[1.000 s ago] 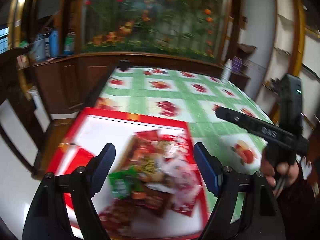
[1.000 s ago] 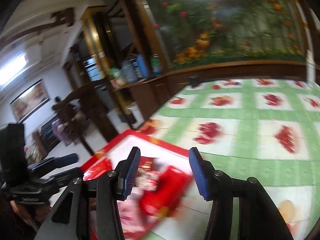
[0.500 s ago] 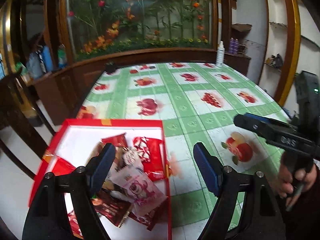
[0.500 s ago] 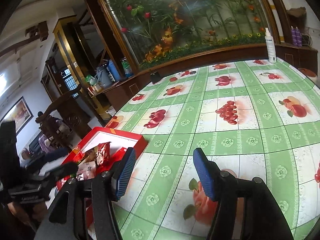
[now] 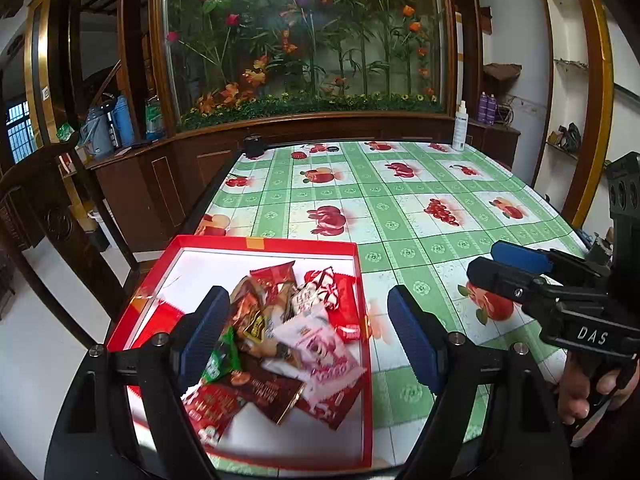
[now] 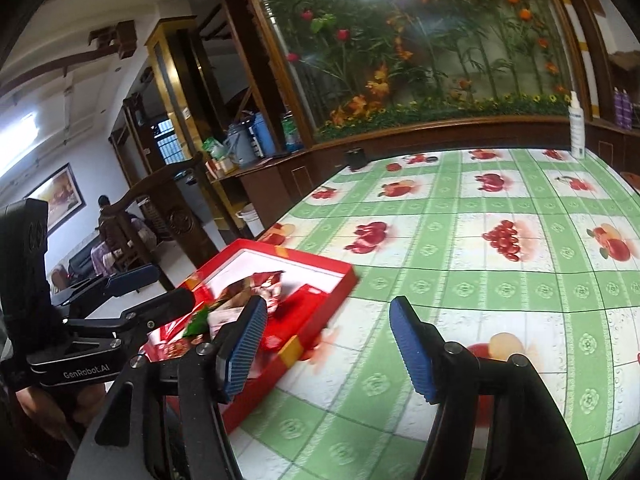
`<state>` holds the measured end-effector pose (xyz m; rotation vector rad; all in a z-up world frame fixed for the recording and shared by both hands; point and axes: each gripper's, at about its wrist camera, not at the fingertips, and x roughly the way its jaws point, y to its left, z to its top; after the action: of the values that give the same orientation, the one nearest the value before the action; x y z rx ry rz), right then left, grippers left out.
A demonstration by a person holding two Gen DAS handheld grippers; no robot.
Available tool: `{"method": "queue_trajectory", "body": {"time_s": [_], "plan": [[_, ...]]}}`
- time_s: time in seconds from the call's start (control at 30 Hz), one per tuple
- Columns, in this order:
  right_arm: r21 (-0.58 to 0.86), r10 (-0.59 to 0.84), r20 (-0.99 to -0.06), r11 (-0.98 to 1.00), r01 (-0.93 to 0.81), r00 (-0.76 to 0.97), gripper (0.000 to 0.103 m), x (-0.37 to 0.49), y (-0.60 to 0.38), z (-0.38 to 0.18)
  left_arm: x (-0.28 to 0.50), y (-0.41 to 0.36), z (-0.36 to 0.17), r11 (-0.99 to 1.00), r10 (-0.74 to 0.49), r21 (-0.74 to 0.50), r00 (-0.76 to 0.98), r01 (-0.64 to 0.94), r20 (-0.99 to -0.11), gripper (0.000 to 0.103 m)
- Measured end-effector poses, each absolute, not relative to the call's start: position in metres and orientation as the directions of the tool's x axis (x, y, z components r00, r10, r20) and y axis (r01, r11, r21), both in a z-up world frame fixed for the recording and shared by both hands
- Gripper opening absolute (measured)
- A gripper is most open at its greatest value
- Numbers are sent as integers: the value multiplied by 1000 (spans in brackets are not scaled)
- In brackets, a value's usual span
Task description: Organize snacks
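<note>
I am holding my left gripper (image 5: 308,326) over the snacks (image 5: 280,340), fingers spread and empty; my right gripper (image 6: 328,344), fingers just opening with nothing between them, is hovering beside the red tray (image 5: 362,280). The snacks are lying heaped inside it, unsorted; the surface (image 5: 400,200) beyond is carrying none, so most sorting looks undone

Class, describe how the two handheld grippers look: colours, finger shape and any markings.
Both are black frames. Left gripper: blue ribbed pads, "GenRobot.AI" printed on its side. Right gripper: matching blue ribbed pads, "DAS" in white lettering, silver screws at the finger joints.
</note>
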<state>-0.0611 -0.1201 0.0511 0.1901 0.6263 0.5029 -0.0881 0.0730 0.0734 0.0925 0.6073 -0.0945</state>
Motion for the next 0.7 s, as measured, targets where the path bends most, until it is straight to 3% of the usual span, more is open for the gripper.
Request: {"method": "queue_trajectory", "body": {"time_s": [0.5,0.7], "plan": [[231,522,-469,851,-472,713,80,-147,-68,79,-171,112,86,996,65,85,882,-28,-467,87],[199,497,-451,866,-459,742,81,-189,-47,91,-207,132,87,992,127,77,882,-103,-454,87]]}}
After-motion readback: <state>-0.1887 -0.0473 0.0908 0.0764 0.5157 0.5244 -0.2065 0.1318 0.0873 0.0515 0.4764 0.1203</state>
